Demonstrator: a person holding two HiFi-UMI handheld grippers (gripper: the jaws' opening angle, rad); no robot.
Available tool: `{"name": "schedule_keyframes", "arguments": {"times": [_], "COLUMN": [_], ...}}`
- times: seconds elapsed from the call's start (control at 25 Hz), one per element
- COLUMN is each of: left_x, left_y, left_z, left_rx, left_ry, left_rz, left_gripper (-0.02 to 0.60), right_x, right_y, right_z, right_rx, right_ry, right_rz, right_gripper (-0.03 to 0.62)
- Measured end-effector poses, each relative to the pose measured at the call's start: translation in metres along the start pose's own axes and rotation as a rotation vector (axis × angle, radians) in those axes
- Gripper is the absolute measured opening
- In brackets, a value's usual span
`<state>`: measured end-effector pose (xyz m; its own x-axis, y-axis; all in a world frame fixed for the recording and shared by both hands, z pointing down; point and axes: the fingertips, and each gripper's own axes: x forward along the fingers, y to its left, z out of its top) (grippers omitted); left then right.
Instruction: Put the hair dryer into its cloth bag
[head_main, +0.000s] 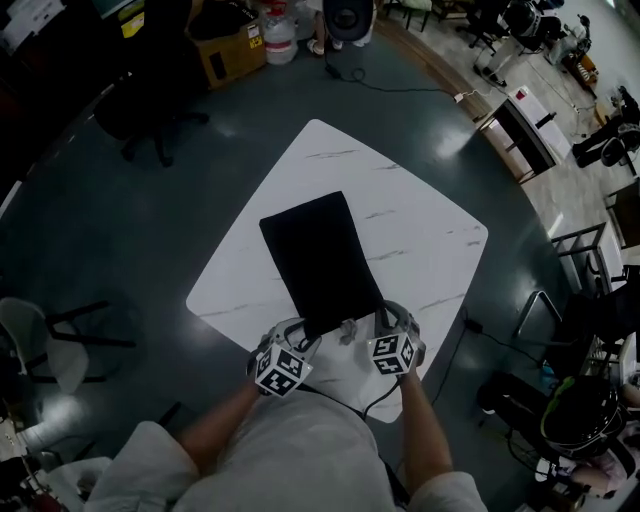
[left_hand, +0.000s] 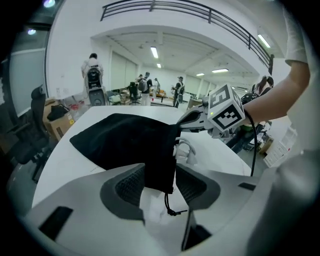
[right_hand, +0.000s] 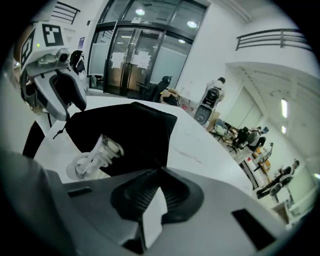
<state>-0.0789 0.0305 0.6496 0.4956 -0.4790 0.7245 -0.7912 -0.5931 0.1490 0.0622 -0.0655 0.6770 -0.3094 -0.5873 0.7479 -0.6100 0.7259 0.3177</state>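
The black cloth bag (head_main: 320, 260) lies flat on the white marbled table (head_main: 420, 230), its long side running from the far left to the near right, with its mouth at the near end. A white coiled cord (right_hand: 95, 155) pokes out of that mouth and rests on the tabletop (the hair dryer's body cannot be made out).

The left gripper (left_hand: 160, 182) stands at the bag's near left corner. Its jaws are spread wide, and the corner of the cloth hangs between the ribbed pads with a gap on each side, so nothing is clamped. The bag's black drawstring (left_hand: 170, 205) dangles just below that corner.

The right gripper (right_hand: 160, 172) is at the near right corner, just right of the cord. Its jaws are pressed together, and the bag's hem runs straight into the point where they meet, pinched there as far as the right gripper view shows.
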Motion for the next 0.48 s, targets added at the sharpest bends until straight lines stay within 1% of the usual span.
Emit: {"name": "schedule_keyframes", "arguments": {"times": [0.08,0.2,0.32,0.36,0.4,0.48], "left_x": [-0.001,0.003,0.014,0.019,0.022,0.024], "left_y": [-0.001,0.001,0.001,0.0,-0.001,-0.001], "left_z": [-0.009,-0.023,-0.041,-0.047,-0.053,-0.06], "left_rx": [-0.021,-0.052,-0.063,-0.056,-0.047,-0.031], "left_ry": [0.023,0.061,0.125,0.151,0.169,0.173], "left_rz": [0.005,0.019,0.009,-0.001,-0.008,-0.016], "left_gripper": [0.183,0.184,0.182,0.161,0.118,0.089], "right_x": [-0.004,-0.007,-0.007,-0.007,-0.008,-0.01], "right_y": [0.001,0.006,0.012,0.014,0.018,0.029], "right_z": [0.003,0.005,0.0,-0.003,-0.006,-0.012], "right_rx": [0.024,0.045,0.058,0.063,0.068,0.074], "right_ry": [-0.01,-0.013,0.001,0.007,0.012,0.023], "right_rz": [0.004,0.014,0.021,0.028,0.038,0.062], "right_gripper": [0.026,0.025,0.025,0.025,0.025,0.023]}}
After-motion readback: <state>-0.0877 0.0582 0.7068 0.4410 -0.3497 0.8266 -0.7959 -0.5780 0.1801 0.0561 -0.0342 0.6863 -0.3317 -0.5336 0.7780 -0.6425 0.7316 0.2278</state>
